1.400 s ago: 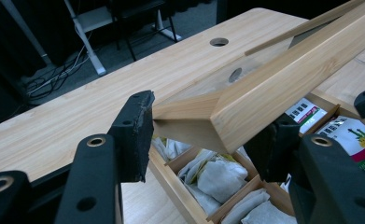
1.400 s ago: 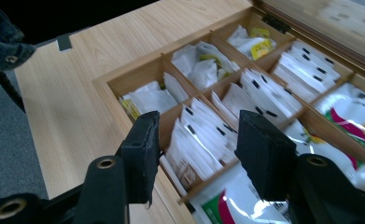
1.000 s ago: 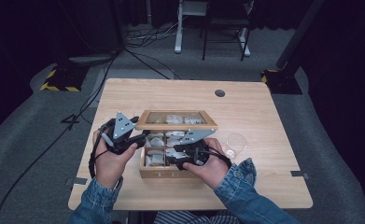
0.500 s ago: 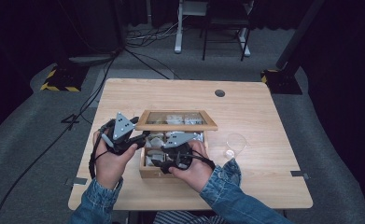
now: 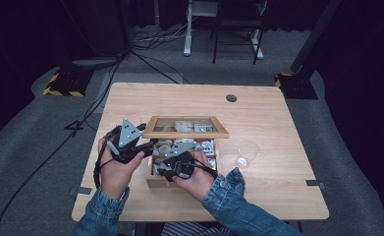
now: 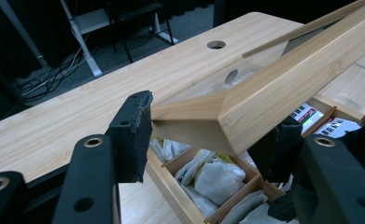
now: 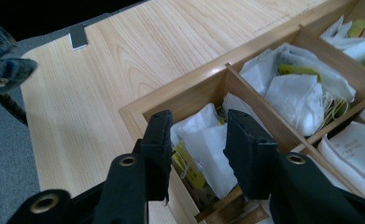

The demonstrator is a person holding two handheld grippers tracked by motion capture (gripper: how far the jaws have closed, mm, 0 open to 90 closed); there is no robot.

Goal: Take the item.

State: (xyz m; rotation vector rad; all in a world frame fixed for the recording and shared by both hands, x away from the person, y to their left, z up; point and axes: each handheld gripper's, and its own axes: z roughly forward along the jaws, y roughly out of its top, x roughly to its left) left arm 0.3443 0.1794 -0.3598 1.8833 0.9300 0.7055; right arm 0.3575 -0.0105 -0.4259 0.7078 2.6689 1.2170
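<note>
Jaws of the left gripper [image 6: 208,135] clamp the lid [image 6: 283,84] up, right gripper [image 7: 196,144] jaws closing around a tea bag [image 7: 208,149]; pinch just one.

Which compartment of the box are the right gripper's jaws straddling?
The corner compartment beside the bare table; the right gripper straddles its white tea bag.

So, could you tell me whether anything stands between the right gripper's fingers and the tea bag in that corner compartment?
Nothing visible does. The left gripper holds the lid raised, and the right gripper has its fingers either side of the white tea bag, jaws just closing.
</note>
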